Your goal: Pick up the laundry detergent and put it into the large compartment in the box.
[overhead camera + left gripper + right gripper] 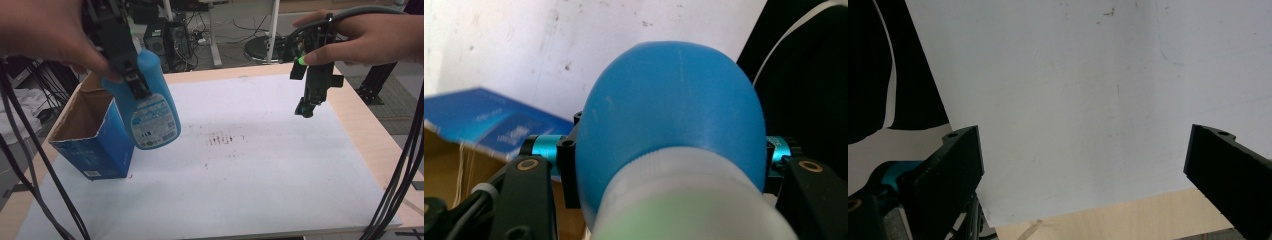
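Observation:
A blue plastic bottle (152, 112) with a printed label hangs tilted in the air, base downward, just right of an open blue cardboard box (95, 150). My left gripper (139, 89) is shut on the bottle's upper body, and a hand holds the gripper from above. In the left gripper view the bottle (674, 115) bulges between the two black jaws, its pale cap nearest the camera, with the box (484, 120) below at the left. My right gripper (305, 111) hovers over the far right of the table, pointing down. Its jaws stand wide apart with nothing between them (1083, 160).
A white sheet (260, 170) covers most of the wooden table (360, 115), with small dark stains (222, 139) near its middle. Black cables (30, 170) hang at the left and right edges (400, 180). Computer cases and a chair base stand beyond the far edge.

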### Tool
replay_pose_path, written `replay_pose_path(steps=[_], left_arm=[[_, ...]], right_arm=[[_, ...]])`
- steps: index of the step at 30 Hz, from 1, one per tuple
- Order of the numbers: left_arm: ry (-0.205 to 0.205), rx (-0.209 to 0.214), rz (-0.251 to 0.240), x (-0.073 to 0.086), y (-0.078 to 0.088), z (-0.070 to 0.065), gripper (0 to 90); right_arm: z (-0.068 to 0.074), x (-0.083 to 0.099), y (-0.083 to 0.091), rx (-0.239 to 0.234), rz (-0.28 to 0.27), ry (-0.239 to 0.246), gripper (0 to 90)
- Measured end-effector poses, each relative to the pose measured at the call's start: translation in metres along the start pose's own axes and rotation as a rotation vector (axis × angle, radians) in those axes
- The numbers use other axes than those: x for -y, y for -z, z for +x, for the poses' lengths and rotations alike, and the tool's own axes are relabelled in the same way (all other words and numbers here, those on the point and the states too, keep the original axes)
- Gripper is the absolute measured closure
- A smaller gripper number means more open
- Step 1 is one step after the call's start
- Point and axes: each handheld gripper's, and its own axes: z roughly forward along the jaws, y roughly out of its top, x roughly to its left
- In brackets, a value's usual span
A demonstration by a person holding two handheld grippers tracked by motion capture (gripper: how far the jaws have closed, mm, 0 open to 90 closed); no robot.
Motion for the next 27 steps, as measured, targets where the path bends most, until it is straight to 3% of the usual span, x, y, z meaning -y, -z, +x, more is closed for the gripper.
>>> replay_pose_path(steps=[5, 9, 13, 20, 27], left_arm=[[0.145, 0.015, -0.013, 0.018, 0.023, 0.020, 38.8], [0.255, 0.012, -0.021, 0.033, 0.033, 0.037, 38.7], [0.390, 0.012, -0.054, 0.051, 0.039, 0.054, 38.8], [0.606, -0.036, -0.056, 0.077, 0.048, 0.078, 38.8], [0.747, -0.082, -0.040, 0.094, 0.043, 0.095, 38.8]], right_arm=[[0.002, 0.001, 0.003, 0.008, -0.007, 0.002, 1.5], [0.000, 0.004, 0.006, 0.019, -0.016, -0.020, 1.5], [0.000, 0.003, 0.005, 0.022, -0.014, -0.019, 1.5], [0.000, -0.002, 0.005, 0.020, -0.021, -0.013, 1.5], [-0.002, -0.007, 0.003, 0.018, -0.019, -0.005, 1.5]])
